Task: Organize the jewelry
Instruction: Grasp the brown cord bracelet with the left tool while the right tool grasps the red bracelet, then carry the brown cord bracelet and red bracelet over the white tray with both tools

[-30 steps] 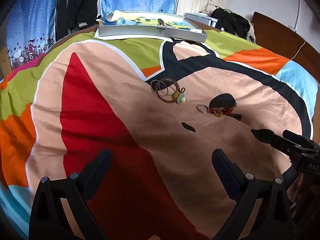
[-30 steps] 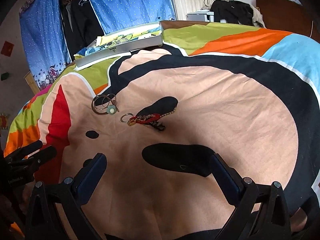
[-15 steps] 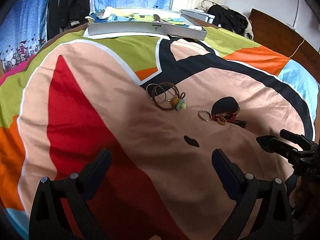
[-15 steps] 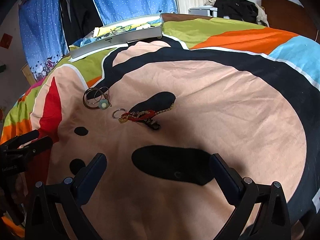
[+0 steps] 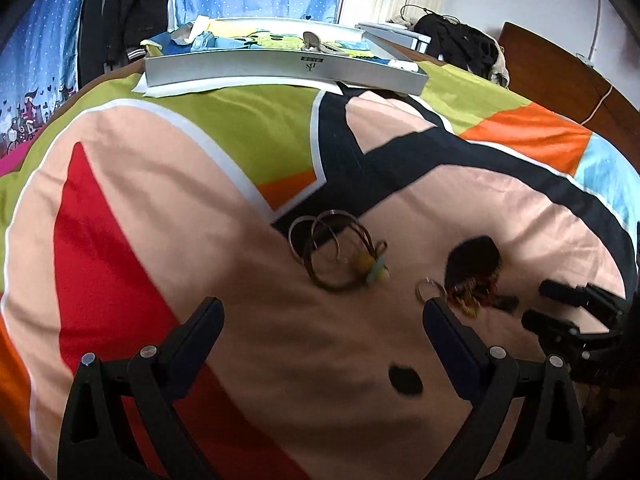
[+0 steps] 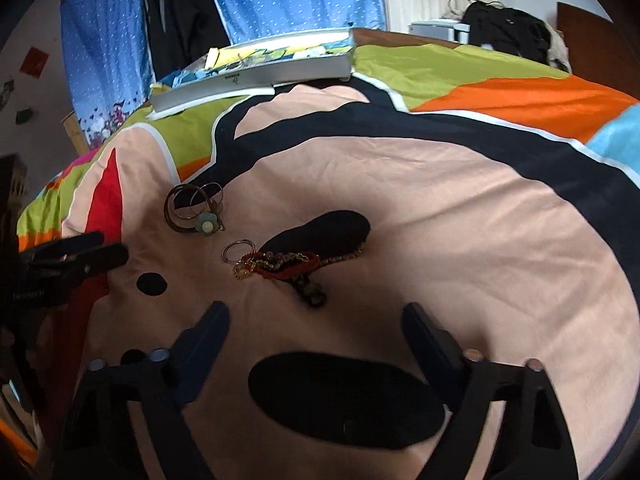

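Note:
On the bedspread lies a cluster of brown bangles with a green flower bead. To its right are a small silver ring and a red and gold chain bracelet. My left gripper is open, just short of the bangles, with nothing between its fingers. My right gripper stands a little short of the chain bracelet; its jaws are closing and hold nothing. Each gripper also shows at the edge of the other's view: the right gripper, the left gripper.
A shallow grey tray with colourful items in it sits at the bed's far end. Blue curtains and dark hanging clothes are behind it. A dark heap of clothing lies at the far right by the wooden headboard.
Both grippers have moved forward over the bedspread toward the jewelry, which now looms larger. The right gripper's fingers stand closer together than before.

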